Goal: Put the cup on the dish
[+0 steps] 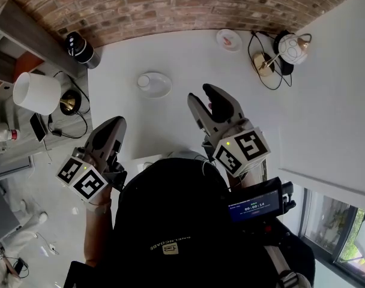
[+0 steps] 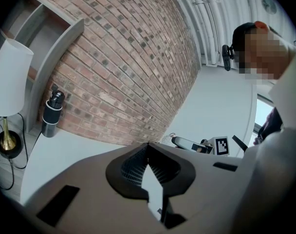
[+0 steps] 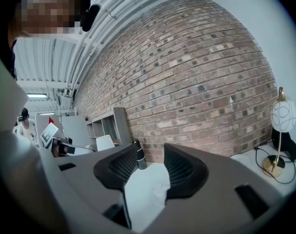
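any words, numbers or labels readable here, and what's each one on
"00:00:14", as far as it can be made out, on the small screen; the line above it is too small to read.
Yellow print on the person's black top: too blurred to read.
Square markers on the cubes: patterns only, no words.

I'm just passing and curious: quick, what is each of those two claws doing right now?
Left gripper: closed, holding nothing.
Right gripper: open, nothing between its jaws.
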Demonstrator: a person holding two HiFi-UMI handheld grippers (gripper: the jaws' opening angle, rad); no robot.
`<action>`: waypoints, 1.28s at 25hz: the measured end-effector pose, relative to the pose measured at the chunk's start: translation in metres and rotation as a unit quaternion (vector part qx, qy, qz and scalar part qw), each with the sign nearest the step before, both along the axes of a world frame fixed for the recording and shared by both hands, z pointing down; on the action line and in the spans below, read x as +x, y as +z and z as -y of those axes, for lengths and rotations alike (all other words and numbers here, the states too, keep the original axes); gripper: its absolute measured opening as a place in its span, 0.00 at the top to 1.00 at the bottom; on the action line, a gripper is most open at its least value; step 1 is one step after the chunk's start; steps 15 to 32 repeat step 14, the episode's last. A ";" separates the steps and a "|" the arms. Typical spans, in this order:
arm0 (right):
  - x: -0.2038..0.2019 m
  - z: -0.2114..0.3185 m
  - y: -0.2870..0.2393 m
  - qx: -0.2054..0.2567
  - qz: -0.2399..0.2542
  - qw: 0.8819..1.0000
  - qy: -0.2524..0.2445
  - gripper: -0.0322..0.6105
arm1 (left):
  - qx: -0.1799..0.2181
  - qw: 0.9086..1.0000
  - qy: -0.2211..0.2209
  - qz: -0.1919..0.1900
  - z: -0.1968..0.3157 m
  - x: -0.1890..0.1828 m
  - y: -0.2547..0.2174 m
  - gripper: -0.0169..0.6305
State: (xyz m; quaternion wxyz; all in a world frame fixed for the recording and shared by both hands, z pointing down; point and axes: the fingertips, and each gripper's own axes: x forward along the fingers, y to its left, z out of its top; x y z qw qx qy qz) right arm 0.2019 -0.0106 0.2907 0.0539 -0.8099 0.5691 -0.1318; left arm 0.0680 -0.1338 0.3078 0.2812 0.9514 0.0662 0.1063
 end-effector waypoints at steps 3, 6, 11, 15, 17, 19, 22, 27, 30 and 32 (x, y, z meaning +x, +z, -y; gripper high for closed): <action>0.001 0.002 0.001 0.000 0.003 1.000 -0.004 0.68 | -0.001 1.000 -0.003 0.001 0.001 0.000 0.001 0.97; 0.001 0.005 0.002 -0.001 0.006 1.000 -0.007 0.68 | -0.002 1.000 -0.007 0.001 0.003 -0.001 0.001 0.97; 0.001 0.008 0.003 0.001 0.010 1.000 -0.010 0.68 | -0.002 1.000 -0.010 0.003 0.006 -0.002 0.002 0.97; 0.001 0.008 0.004 0.001 0.010 1.000 -0.011 0.68 | -0.001 1.000 -0.011 0.002 0.006 -0.002 0.002 0.97; 0.001 0.008 0.004 0.001 0.010 1.000 -0.011 0.68 | -0.001 1.000 -0.011 0.002 0.006 -0.002 0.002 0.97; 0.001 0.008 0.004 0.001 0.010 1.000 -0.011 0.68 | -0.001 1.000 -0.011 0.002 0.006 -0.002 0.002 0.97; 0.001 0.008 0.004 0.001 0.010 1.000 -0.011 0.68 | -0.001 1.000 -0.011 0.002 0.006 -0.002 0.002 0.97; 0.001 0.008 0.004 0.001 0.010 1.000 -0.011 0.68 | -0.001 1.000 -0.011 0.002 0.006 -0.002 0.002 0.97; 0.001 0.008 0.004 0.001 0.010 1.000 -0.011 0.68 | -0.001 1.000 -0.011 0.002 0.006 -0.002 0.002 0.97; 0.001 0.008 0.004 0.001 0.010 1.000 -0.011 0.68 | -0.001 1.000 -0.011 0.002 0.006 -0.002 0.002 0.97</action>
